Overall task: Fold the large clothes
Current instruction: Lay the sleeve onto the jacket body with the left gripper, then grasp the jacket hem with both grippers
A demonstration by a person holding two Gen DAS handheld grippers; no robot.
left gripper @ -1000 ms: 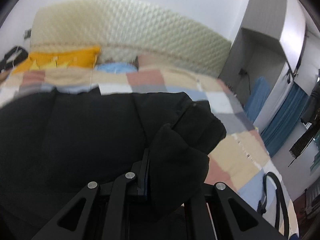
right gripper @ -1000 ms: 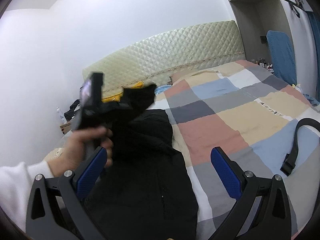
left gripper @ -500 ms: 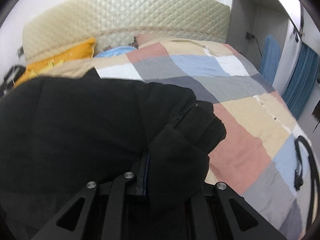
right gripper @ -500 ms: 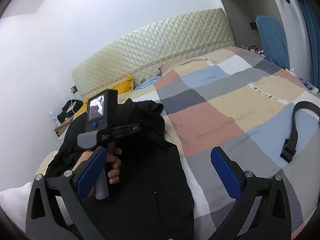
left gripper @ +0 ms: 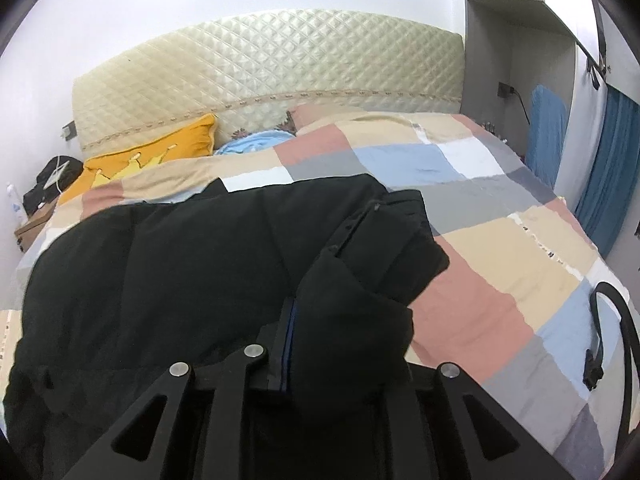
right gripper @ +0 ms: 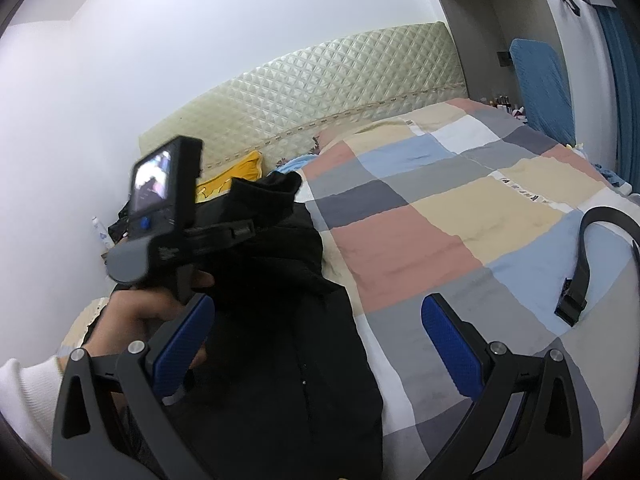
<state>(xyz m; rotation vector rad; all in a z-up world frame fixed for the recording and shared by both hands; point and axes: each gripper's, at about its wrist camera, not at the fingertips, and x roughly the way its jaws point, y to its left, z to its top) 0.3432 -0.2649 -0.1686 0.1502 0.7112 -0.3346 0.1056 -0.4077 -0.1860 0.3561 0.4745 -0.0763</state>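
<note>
A large black padded jacket (left gripper: pixel 160 280) lies spread on the bed's left half; it also shows in the right wrist view (right gripper: pixel 288 360). My left gripper (left gripper: pixel 344 340) is shut on a bunched fold of the jacket near its zipper edge and holds it lifted. The fabric hides the right finger. In the right wrist view the left gripper (right gripper: pixel 224 232) is held by a hand, with black fabric sticking out of it. My right gripper (right gripper: pixel 320 344) is open and empty, above the jacket's right edge.
The bed carries a checked quilt (left gripper: pixel 500 248) in pink, beige, blue and grey. A black strap with a buckle (right gripper: pixel 588 264) lies on its right side. A yellow pillow (left gripper: pixel 152 156) and quilted headboard (left gripper: pixel 280 80) stand behind. A nightstand (left gripper: pixel 36 220) is at far left.
My left gripper has lifted and tilted up with the jacket fold still in it, so more headboard shows. My right gripper stayed open and shifted slightly.
</note>
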